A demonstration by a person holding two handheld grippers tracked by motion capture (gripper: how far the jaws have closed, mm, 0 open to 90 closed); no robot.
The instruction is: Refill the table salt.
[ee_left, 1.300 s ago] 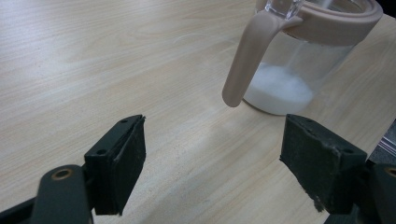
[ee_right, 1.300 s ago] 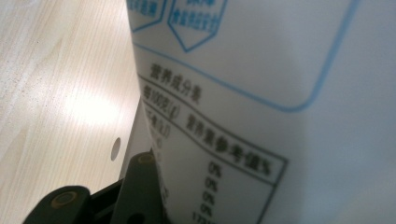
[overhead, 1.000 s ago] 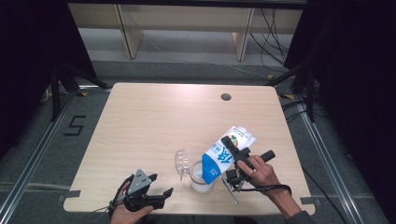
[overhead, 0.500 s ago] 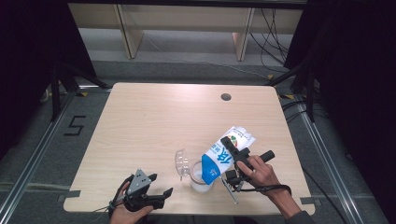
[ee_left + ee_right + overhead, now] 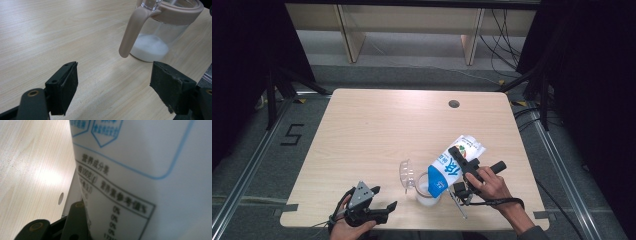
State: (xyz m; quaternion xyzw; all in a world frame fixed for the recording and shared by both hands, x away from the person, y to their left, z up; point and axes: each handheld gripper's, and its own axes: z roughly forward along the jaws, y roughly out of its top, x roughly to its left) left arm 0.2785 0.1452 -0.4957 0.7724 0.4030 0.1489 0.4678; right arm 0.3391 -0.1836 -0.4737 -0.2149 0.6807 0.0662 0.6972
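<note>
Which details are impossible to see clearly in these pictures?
- Carton spout, high view: hidden behind the tilted carton body.
- Pitcher top, left gripper view: cut by the upper edge.
- Carton print, right gripper view: blurred, too close.
- Right gripper second jaw, right gripper view: hidden by the carton.

Lighting: overhead, bright on table [image 5: 377, 130]; surroundings beyond the table dark. Glare: soft patch on the tabletop left of carton [image 5: 150, 177] in right gripper view. Focus: carton print blurred, too close. Left gripper view sharp; high view slightly soft.
</note>
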